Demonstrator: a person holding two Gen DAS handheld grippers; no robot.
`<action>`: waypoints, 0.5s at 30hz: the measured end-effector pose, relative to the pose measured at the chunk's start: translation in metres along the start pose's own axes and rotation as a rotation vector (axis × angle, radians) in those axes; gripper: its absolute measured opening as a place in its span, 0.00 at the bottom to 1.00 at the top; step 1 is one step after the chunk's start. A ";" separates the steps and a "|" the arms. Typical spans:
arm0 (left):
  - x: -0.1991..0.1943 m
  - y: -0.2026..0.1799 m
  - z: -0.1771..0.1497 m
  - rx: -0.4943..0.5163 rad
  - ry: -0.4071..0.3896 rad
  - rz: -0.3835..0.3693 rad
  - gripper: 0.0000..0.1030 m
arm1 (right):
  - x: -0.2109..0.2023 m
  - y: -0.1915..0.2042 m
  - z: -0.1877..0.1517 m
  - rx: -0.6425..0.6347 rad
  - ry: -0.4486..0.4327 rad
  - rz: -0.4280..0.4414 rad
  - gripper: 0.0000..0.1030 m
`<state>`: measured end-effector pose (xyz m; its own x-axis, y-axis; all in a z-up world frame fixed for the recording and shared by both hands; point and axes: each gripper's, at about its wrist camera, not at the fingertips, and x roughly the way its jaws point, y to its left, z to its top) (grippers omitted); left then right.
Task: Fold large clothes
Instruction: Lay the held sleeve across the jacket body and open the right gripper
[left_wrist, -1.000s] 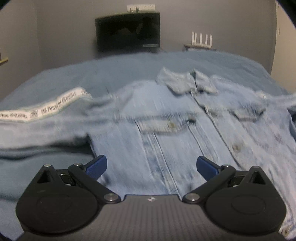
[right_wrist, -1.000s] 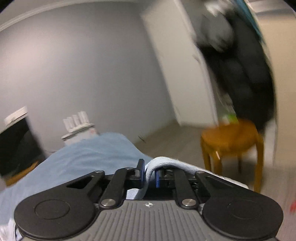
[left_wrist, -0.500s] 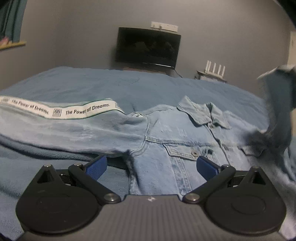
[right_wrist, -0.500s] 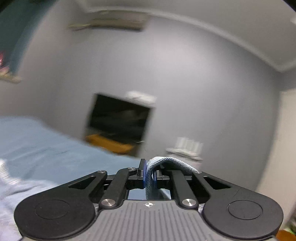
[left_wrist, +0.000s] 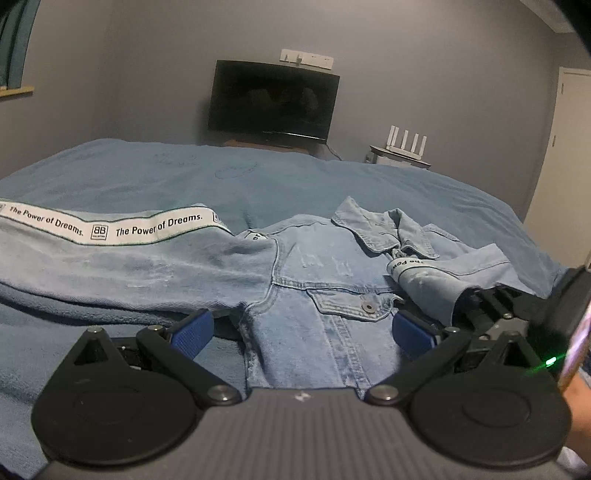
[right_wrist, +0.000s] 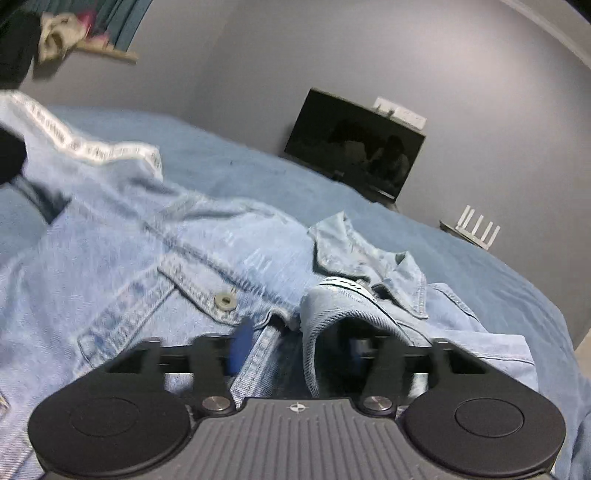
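denim jacket (left_wrist: 314, 302) spread on bed (left_wrist: 184, 173) | left gripper (left_wrist: 301, 332) wide open, empty | right gripper (right_wrist: 295, 349) jaws just parted, sleeve cuff (right_wrist: 332, 306) draped between, unpinched

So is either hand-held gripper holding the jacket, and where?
Neither. The right hand-held gripper has just been opening; the sleeve cuff lies loose between its jaws. The left hand-held gripper is open.

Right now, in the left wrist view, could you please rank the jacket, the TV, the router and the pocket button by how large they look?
Largest to smallest as they look:
1. Jacket, nearest the camera, which inflates it.
2. TV, far off.
3. Router, also far off.
4. Pocket button, smallest though near.
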<state>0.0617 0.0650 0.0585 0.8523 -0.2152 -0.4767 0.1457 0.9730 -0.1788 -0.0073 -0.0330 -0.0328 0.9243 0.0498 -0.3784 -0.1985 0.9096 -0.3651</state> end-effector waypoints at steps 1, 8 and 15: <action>0.000 0.000 0.000 -0.003 0.001 0.001 1.00 | -0.004 -0.007 0.002 0.042 -0.001 0.010 0.60; -0.003 0.005 0.002 -0.021 -0.020 0.017 1.00 | -0.023 -0.081 0.009 0.557 0.072 0.185 0.73; 0.000 0.013 -0.001 -0.042 -0.011 0.036 1.00 | -0.015 -0.123 -0.019 1.035 0.133 0.247 0.72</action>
<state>0.0630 0.0772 0.0550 0.8620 -0.1789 -0.4742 0.0939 0.9758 -0.1973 -0.0024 -0.1535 0.0017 0.8410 0.2915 -0.4557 0.0559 0.7910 0.6092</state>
